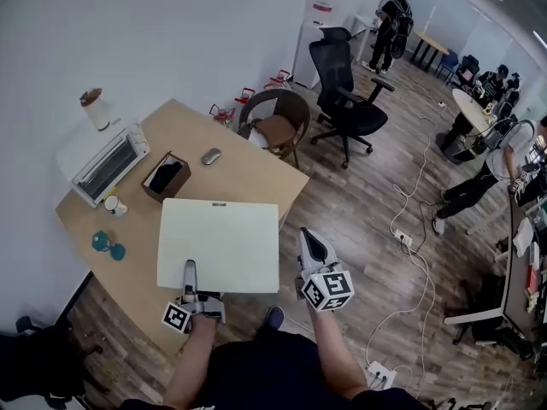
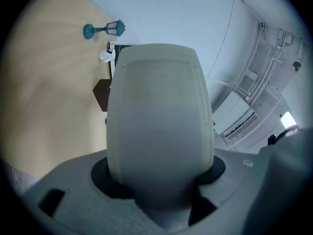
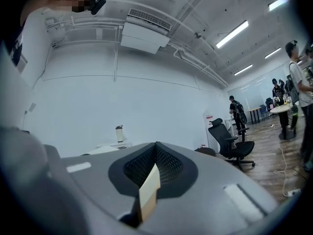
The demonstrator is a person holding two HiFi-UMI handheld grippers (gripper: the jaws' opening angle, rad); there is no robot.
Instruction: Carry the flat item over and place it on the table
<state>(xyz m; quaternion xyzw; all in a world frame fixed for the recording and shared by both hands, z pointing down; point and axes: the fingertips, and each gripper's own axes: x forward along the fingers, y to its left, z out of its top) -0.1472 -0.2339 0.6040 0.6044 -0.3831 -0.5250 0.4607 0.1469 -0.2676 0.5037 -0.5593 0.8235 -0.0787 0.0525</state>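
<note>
The mat is a pale, flat rectangle, held roughly level in the air by its near edge. The left gripper has it: in the left gripper view the mat runs straight out from between the jaws, which are clamped on it. The right gripper hangs just beside the mat's right near corner, apart from it. Its jaws are closed together with none of the mat between them. A thin tan strip shows low between them, and I cannot tell what it is.

From the head view, most of the mat overlaps the near part of the desk, on the bare wood in front of the box and mouse. The oven and mug sit further left.

The carry looks nearly finished. The mat has not yet been laid down; it seems to float above the wood, though I cannot be sure of the gap. What remains is to lower it flat onto the bare patch and let go.
</note>
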